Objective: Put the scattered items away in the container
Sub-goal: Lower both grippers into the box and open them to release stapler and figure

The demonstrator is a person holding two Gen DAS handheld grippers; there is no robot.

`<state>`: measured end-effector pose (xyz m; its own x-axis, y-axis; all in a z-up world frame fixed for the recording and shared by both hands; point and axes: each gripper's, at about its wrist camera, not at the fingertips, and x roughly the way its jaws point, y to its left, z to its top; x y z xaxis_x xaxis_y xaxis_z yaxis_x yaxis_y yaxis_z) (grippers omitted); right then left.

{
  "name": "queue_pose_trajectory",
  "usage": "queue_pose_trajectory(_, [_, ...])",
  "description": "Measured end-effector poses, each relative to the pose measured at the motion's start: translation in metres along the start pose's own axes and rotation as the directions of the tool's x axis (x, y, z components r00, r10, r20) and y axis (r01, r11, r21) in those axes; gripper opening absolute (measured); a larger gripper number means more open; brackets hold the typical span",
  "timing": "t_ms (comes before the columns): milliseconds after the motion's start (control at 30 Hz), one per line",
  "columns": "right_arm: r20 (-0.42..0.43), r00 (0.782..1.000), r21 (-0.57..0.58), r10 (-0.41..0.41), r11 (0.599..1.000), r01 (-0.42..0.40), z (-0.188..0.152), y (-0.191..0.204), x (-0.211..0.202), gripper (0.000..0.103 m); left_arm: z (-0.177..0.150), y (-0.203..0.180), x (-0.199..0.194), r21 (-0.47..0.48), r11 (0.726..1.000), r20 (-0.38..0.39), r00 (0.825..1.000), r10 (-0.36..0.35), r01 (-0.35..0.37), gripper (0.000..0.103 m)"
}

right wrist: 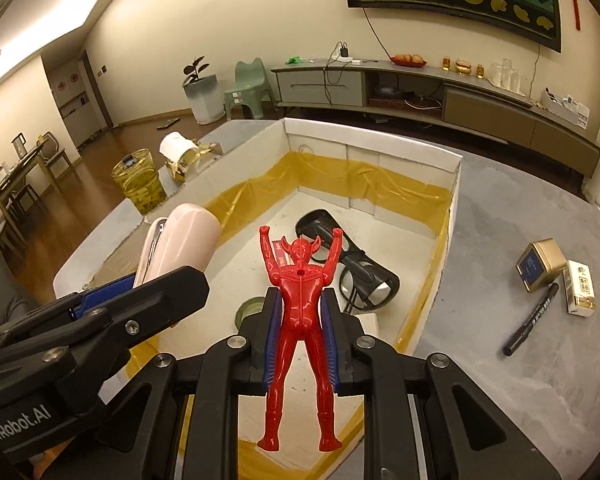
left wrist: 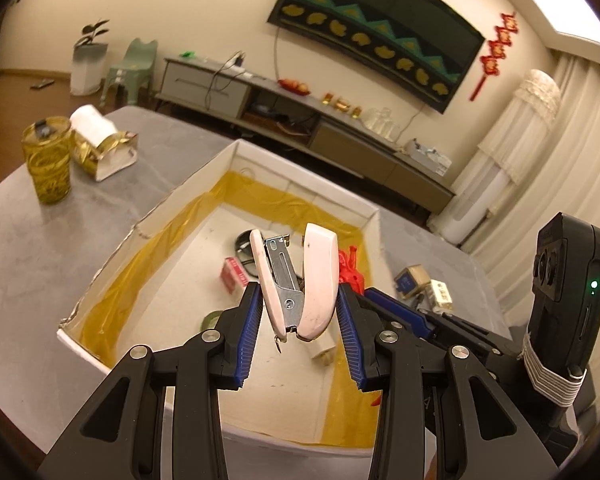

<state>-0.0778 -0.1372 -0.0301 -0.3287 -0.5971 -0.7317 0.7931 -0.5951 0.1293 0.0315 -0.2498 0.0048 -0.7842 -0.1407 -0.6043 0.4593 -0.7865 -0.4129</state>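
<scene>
Both jaw pairs are closed on objects above the container. Left gripper (left wrist: pixel 298 320): its 2 blue-padded fingers (left wrist: pixel 249 320) pinch a pink stapler (left wrist: pixel 296 280) at its hinge end; the stapler stands roughly upright, its 2 arms splayed apart with the metal magazine exposed between them. Right gripper (right wrist: pixel 300 336): its jaws pinch a red toy figure (right wrist: pixel 300 320) at the waist and thighs, with the arms raised toward the far side and the feet hanging toward the camera.

Container (right wrist: pixel 456 184): a white open-topped box with yellow tape lining the inner seams, standing on a grey table (right wrist: pixel 520 400). Both held objects are over its near half. On its floor lie a black pair of goggles (right wrist: pixel 356 272), a small red box (left wrist: pixel 234 274), a roll of green tape (right wrist: pixel 250 310) and, near the goggles, a white item that is mostly hidden.

On the table to the right of the container lie a gold tin with a blue lid (right wrist: pixel 538 266), a white and gold packet (right wrist: pixel 580 290) just beside it, and a black marker pen (right wrist: pixel 532 320) near both.

On the table to the far left stand a yellow patterned glass (left wrist: pixel 49 160) and a roll of tissue (left wrist: pixel 92 124) in a gold holder.
</scene>
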Motion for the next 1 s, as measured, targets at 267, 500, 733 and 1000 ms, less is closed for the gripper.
queue_pose_trajectory(267, [-0.020,0.999,0.009,0.026,1.000,-0.026,-0.004,-0.009,0.004,0.022,-0.004,0.005,0.016,-0.020,1.000,-0.061,0.998,-0.014,0.013,0.040])
queue_pose_trajectory(500, [-0.007,0.998,0.025,0.060,0.998,-0.059,-0.005,-0.016,-0.004,0.025,-0.009,0.014,0.030,-0.133,0.987,-0.143,0.983,-0.114,0.095,0.040])
queue_pose_trajectory(733, [0.025,0.995,0.070,0.098,0.993,-0.099,-0.005,-0.031,-0.020,0.032,-0.010,0.008,0.033,-0.133,0.985,-0.166,0.977,-0.132,0.110,0.046])
queue_pose_trajectory(1000, [0.027,0.980,0.131,0.197,0.971,-0.199,-0.010,-0.057,-0.037,0.036,-0.009,0.000,0.025,-0.114,0.989,-0.155,0.981,-0.113,0.096,0.046])
